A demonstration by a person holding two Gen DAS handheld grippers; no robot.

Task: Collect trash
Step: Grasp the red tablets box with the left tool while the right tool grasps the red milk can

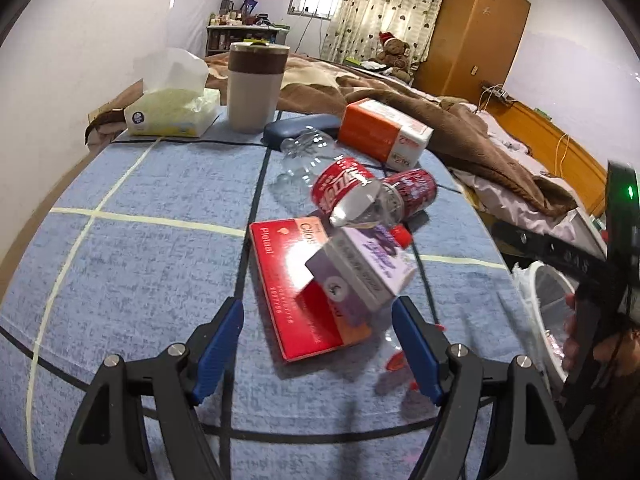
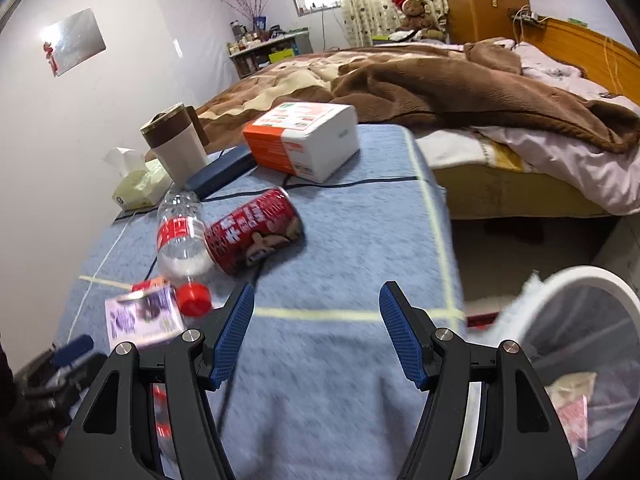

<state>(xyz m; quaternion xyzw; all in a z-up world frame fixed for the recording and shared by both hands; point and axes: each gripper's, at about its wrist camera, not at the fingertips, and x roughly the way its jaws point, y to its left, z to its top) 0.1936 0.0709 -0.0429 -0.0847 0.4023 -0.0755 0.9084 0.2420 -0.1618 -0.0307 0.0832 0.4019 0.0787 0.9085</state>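
Note:
My left gripper (image 1: 320,336) is open just above the blue tablecloth. A tilted purple and white carton (image 1: 360,276) rests on a flat red box (image 1: 292,292), just ahead of its fingertips. The pads do not press on either one. Beyond them lie a clear plastic bottle (image 1: 352,196) with a red label and red cap, and a red can (image 1: 414,188). My right gripper (image 2: 316,308) is open over bare cloth with nothing between its fingers. The bottle (image 2: 180,240), the can (image 2: 252,232) and the blurred carton (image 2: 144,316) lie to its left. The white-rimmed trash bin (image 2: 592,276) stands at its right.
At the back of the table stand an orange and white box (image 1: 384,132), a lidded cup (image 1: 256,84), a tissue pack (image 1: 172,108) and a dark blue case (image 1: 300,128). The bin (image 1: 536,280) sits past the table's right edge. A bed with a brown blanket (image 2: 460,84) lies beyond.

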